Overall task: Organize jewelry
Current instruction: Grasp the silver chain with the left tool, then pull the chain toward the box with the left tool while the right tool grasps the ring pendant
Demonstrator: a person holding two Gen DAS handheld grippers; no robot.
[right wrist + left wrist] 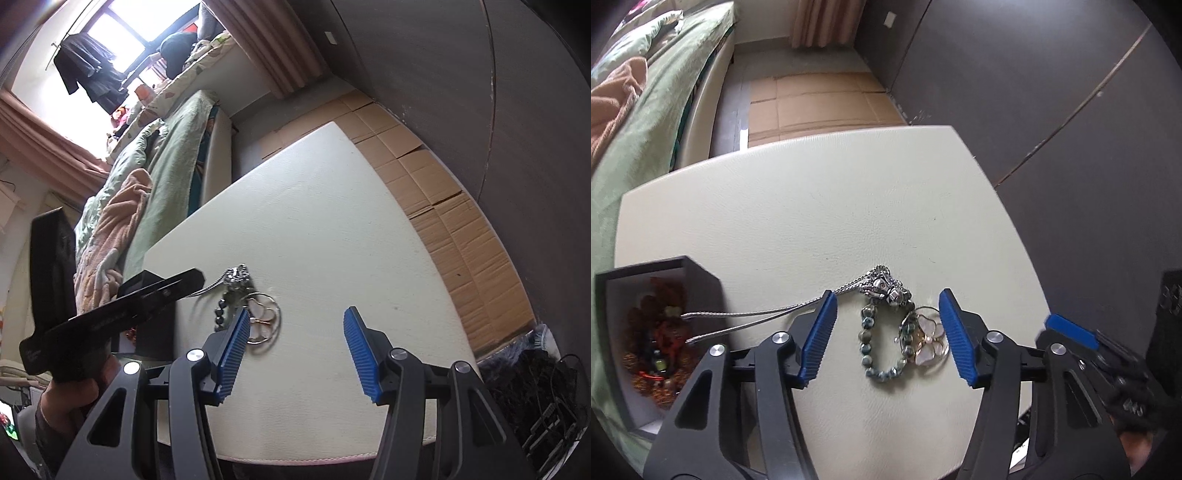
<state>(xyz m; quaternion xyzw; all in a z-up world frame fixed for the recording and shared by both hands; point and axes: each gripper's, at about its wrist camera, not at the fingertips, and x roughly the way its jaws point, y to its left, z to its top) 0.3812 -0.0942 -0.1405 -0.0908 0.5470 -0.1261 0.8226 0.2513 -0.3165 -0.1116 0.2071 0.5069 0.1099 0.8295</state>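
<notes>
Looking down the left wrist view: my left hand-held gripper (888, 332) hangs low over the cream counter (812, 206), pads spread wide apart, gripping nothing.
Jewelry between the pads: a green bead bracelet (877, 347) lies flat, touching a gold ring with a pale flower charm (929, 341) beside it; a silver chain necklace (882, 286) sits just beyond them, its cord trailing left.
Box: a dark jewelry box (661, 332) stands open at the counter's left edge, red and orange beads inside; the cord ends reach over its rim.
Right side of this view: my right hand-held gripper (1071, 332) shows, blurred.
Right wrist view: my right hand-held gripper (293, 349) is tilted over the counter, pads wide apart and bare.
Jewelry here: the pile lies just beyond the left pad.
Left hand-held gripper here: seen side-on, held in my hand (77, 391).
</notes>
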